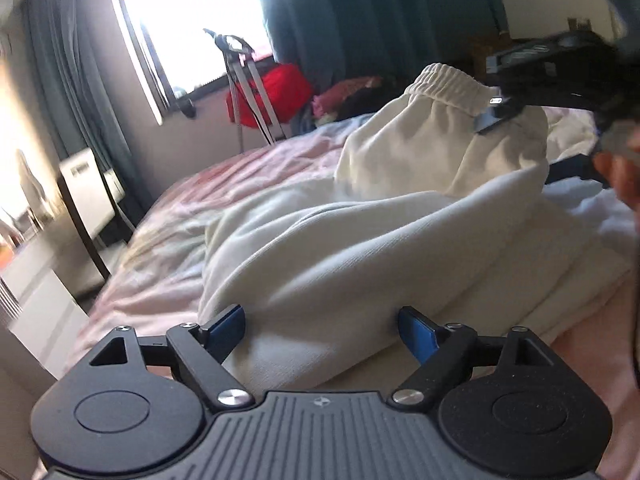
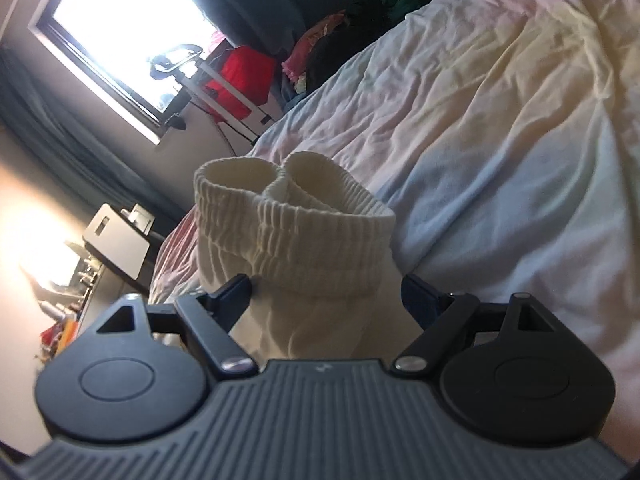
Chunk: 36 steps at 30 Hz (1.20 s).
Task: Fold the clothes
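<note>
A cream sweatpants garment point(image 1: 380, 248) lies bunched on the bed. Its ribbed elastic waistband point(image 1: 444, 84) is lifted up at the far end. My left gripper point(image 1: 320, 330) sits low at the near end of the garment, with its blue fingers wide apart and cloth lying between them. My right gripper point(image 2: 326, 300) has the fabric just below the waistband point(image 2: 296, 208) between its fingers, which stand wide apart. In the left wrist view the right gripper point(image 1: 500, 114) shows at the upper right, holding the raised waistband end.
The bed point(image 2: 500, 120) has a crumpled pink and pale-blue cover. A red bag point(image 1: 276, 92) and a metal stand point(image 1: 244, 80) are under the window beyond the bed. A pile of clothes point(image 1: 352, 96) lies at the bed's far edge. A dresser point(image 1: 36, 272) stands on the left.
</note>
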Available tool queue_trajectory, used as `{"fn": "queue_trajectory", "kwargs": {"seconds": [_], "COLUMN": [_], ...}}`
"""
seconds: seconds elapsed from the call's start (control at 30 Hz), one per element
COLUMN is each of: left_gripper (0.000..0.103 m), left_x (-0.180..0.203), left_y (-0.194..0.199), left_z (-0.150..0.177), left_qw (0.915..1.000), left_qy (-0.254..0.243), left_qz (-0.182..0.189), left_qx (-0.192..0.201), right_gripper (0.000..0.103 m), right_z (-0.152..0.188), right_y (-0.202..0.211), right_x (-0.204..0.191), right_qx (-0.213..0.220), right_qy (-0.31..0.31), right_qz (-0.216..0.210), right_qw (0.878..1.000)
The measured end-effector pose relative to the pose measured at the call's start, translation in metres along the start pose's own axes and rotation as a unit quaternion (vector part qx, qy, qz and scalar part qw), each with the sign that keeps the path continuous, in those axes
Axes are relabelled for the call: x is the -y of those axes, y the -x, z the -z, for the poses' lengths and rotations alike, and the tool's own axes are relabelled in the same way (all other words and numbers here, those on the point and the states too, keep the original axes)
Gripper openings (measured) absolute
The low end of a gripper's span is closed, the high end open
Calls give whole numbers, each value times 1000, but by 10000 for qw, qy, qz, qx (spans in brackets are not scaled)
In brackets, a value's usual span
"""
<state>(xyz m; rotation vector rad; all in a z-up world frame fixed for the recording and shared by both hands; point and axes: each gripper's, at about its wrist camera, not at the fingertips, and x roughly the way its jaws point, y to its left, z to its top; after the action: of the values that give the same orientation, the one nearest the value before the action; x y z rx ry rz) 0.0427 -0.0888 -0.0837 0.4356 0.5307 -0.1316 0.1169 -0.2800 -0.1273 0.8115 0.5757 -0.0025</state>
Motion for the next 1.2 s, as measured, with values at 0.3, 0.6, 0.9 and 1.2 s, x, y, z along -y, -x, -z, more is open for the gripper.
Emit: {"fn": "queue_trajectory", "kwargs": {"seconds": [0.3, 0.6, 0.9, 1.2], "left_gripper": [87, 66, 5, 15], "left_x": [10, 7, -27, -49], "left_y": [-2, -1, 19, -1], "left_z": [7, 18, 19, 19], "left_qw": [9987, 9955, 9988, 9944], "left_qy": [-370, -743, -351, 49], "left_qz": [-199, -427, 75, 881], "left_qx": [292, 401, 342, -580], "right_gripper": [33, 35, 65, 87], "right_z": [8, 18, 22, 37], "right_y": [22, 61, 64, 40], "right_x": [-18, 7, 28, 39], "right_qx": [638, 661, 447, -201], "right_qy": [300, -385, -672, -857], "right_qz": [-238, 144, 330, 461], "right_qw": [9972, 9970, 9962, 9950]}}
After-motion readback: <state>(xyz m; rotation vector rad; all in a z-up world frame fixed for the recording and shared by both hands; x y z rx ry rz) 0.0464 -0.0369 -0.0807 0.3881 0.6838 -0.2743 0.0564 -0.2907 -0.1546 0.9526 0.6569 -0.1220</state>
